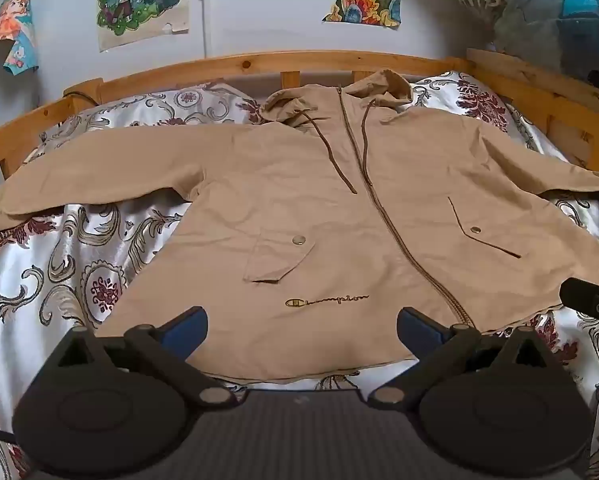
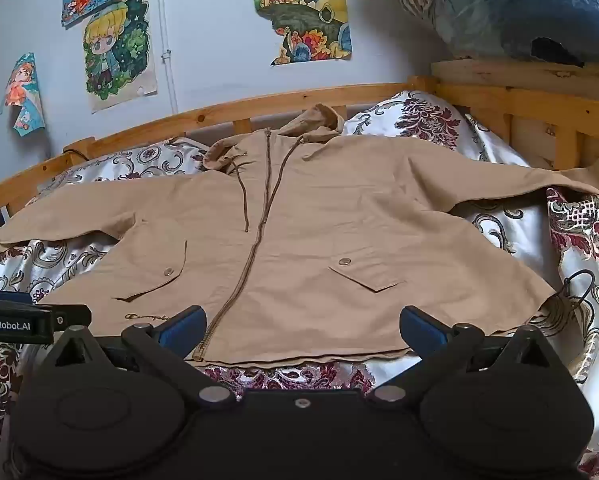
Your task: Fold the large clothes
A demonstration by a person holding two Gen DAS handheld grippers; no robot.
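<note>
A tan hooded zip jacket lies flat, front up, on the bed with both sleeves spread out to the sides and the hood at the far end. It also shows in the right wrist view. My left gripper is open and empty, hovering over the jacket's near hem by the logo. My right gripper is open and empty, over the near hem right of the zipper's bottom end. The left gripper's body shows at the left edge of the right wrist view.
The bed has a white satin cover with a floral print and a wooden rail along the far side. Posters hang on the wall. Bagged bedding sits on a shelf at upper right.
</note>
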